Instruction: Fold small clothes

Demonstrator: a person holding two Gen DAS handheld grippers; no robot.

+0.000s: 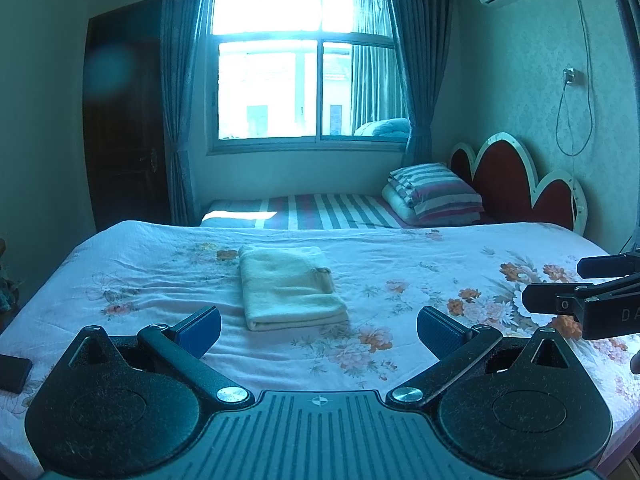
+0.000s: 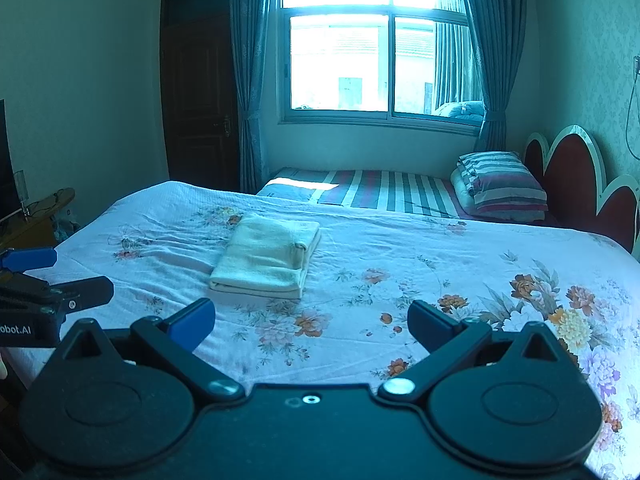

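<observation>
A pale yellow cloth (image 1: 290,286) lies folded into a neat rectangle on the floral bedspread (image 1: 400,264); it also shows in the right wrist view (image 2: 266,256). My left gripper (image 1: 319,330) is open and empty, held above the bed just in front of the cloth. My right gripper (image 2: 311,322) is open and empty, to the right of the cloth and apart from it. Each gripper shows at the edge of the other's view, the right one (image 1: 556,280) and the left one (image 2: 72,276).
A second bed with a striped sheet (image 1: 332,210) and a striped pillow stack (image 1: 436,192) lies behind, by a red headboard (image 1: 516,180). A dark phone (image 1: 14,372) lies at the bed's left edge. A window (image 1: 304,64), curtains and a dark door (image 1: 124,120) are behind.
</observation>
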